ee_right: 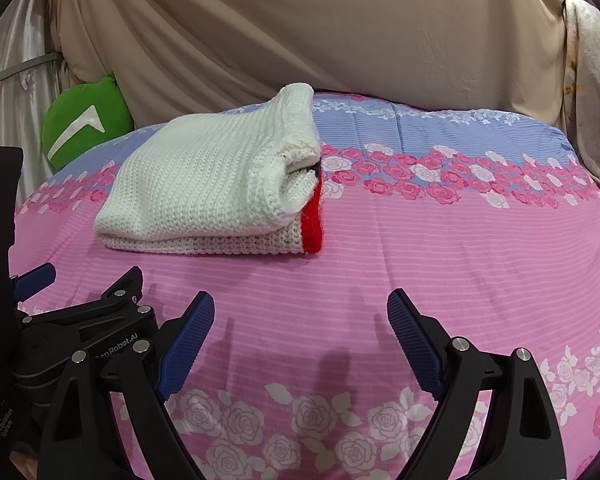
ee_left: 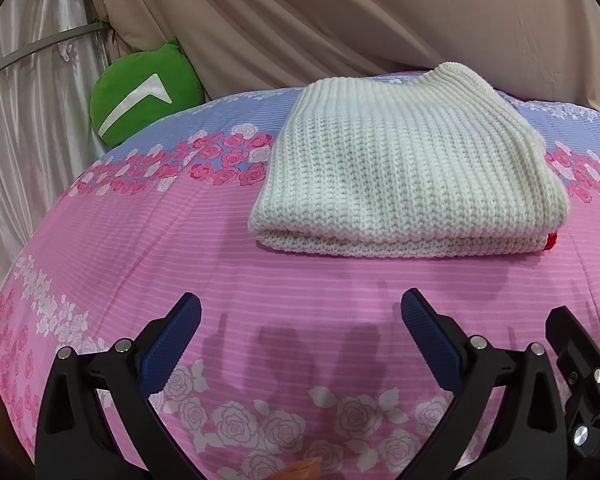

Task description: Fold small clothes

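Observation:
A white knitted garment [ee_left: 404,172] with a red edge lies folded in a thick stack on the pink flowered bed cover [ee_left: 180,248]. It also shows in the right wrist view [ee_right: 204,188], with the red edge at its right end. My left gripper [ee_left: 300,312] is open and empty, held above the cover a little short of the garment. My right gripper [ee_right: 300,308] is open and empty too, beside the left one and in front of the garment's right end. The left gripper's body [ee_right: 80,320] shows at the left of the right wrist view.
A green cushion [ee_left: 144,96] leans against the beige drapes [ee_left: 340,20] at the back left. A flowered cloth [ee_right: 592,100] hangs at the far right. The bed cover [ee_right: 460,240] spreads wide to the right of the garment.

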`<state>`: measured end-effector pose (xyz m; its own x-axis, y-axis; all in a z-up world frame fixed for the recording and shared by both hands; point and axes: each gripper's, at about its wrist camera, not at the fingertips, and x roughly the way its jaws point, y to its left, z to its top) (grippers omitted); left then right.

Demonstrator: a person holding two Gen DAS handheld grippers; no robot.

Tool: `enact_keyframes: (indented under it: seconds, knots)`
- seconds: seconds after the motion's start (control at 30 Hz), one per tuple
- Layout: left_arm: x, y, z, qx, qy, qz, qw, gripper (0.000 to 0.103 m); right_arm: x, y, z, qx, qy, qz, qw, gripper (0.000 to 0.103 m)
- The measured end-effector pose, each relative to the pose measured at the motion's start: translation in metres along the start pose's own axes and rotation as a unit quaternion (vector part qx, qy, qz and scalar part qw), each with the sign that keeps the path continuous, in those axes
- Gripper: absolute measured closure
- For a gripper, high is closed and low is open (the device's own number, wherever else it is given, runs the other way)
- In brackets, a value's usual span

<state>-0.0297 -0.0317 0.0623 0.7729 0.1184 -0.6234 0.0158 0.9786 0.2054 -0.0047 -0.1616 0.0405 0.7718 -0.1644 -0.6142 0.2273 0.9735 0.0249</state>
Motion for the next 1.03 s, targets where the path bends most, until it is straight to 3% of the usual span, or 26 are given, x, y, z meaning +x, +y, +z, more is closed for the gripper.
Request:
enact_keyframes:
  seconds: [1.03]
  knots:
    - [-0.0053,-0.0020,-0.0009,-0.002,-0.012,0.005,0.9999,0.006,-0.0031,0.0000,0.0011,0.001,-0.004,-0.002,1.000,0.017]
